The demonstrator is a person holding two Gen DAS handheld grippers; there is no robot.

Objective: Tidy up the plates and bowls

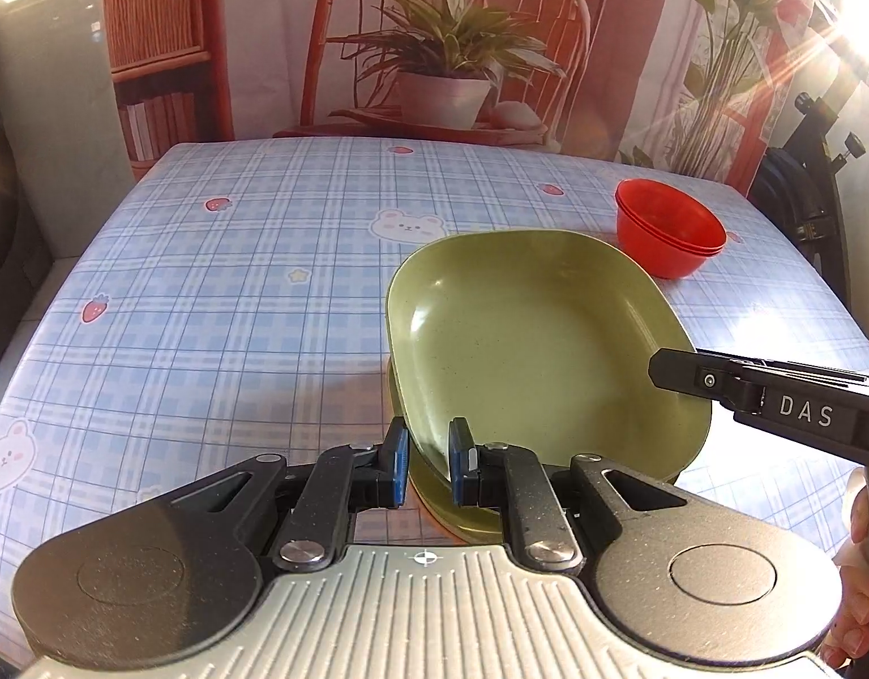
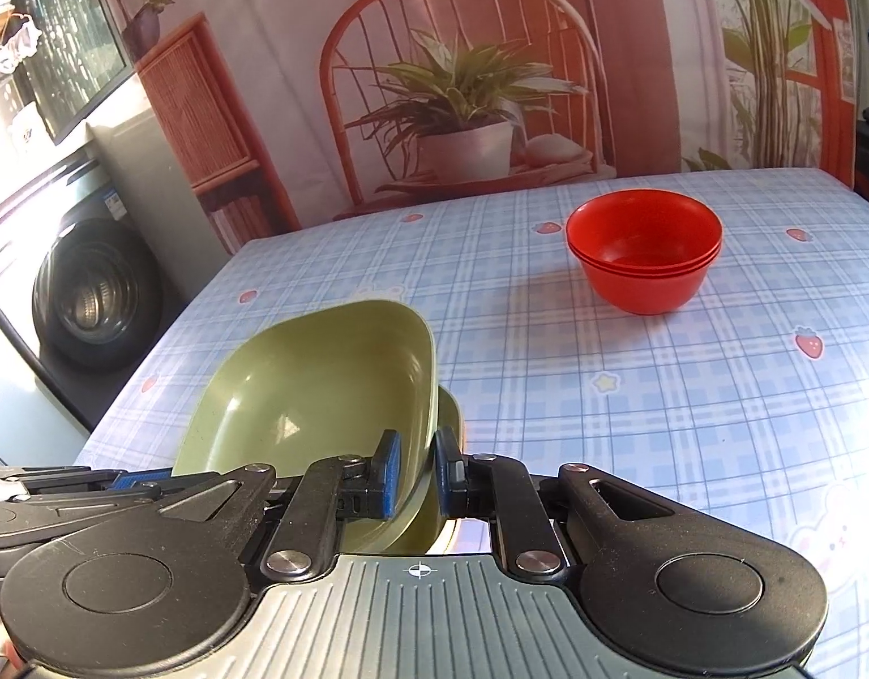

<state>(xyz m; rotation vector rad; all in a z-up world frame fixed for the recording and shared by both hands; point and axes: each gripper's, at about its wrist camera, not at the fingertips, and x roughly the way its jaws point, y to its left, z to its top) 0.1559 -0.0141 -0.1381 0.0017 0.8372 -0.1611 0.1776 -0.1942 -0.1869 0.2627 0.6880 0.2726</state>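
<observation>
Both jaws pinch the rim of the upper green plate: the left gripper on its near edge, the right gripper on the opposite edge, holding it tilted just above a second green plate on the checked tablecloth. Each grip takes only a thin lip, so uneven lowering could probably twist the plate free or set it down askew, and a hard landing might shove the lower plate. Stacked red bowls sit well apart toward the far right, clear of the work. Nothing else stands close; glare washes out the table's right edge.
</observation>
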